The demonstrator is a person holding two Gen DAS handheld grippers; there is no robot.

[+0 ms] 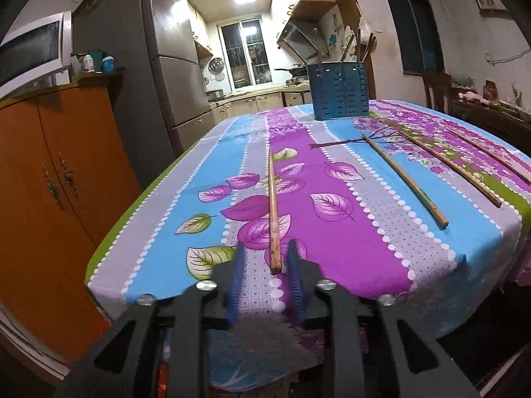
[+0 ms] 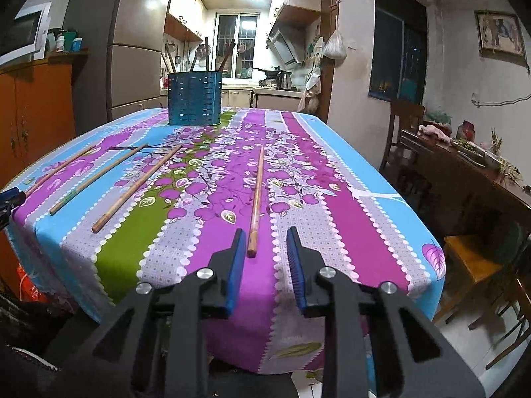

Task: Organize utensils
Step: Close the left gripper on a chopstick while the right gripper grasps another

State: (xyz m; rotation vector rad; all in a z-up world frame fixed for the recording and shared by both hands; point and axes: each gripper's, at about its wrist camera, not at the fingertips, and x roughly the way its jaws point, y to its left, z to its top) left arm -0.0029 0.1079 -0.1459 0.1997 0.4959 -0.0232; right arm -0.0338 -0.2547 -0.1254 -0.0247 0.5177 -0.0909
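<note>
Here, four chopsticks (image 2: 256, 199) lie along the table (image 2: 381, 205) near edge; one blue holder (image 2: 194, 98) stands toward the far edge. Left gripper (image 1: 265, 253) and right gripper (image 2: 264, 243) both spread, each straddling a stick end.

Matt wooden chopsticks (image 1: 274, 214) are lying on smooth printed cloth (image 1: 332, 179). Perforated blue holder (image 1: 338, 91) is looking like glossy metal or plastic. Ribbed blue pads (image 2: 296, 267) are sitting on matt black plastic fingers.

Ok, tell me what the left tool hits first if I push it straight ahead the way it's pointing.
The left tool, open, already has the near end of a wooden chopstick between its fingertips. Pushed straight on, it would slide along that chopstick; the blue utensil holder stands well beyond and a bit right, though depth is hard to judge.
</note>
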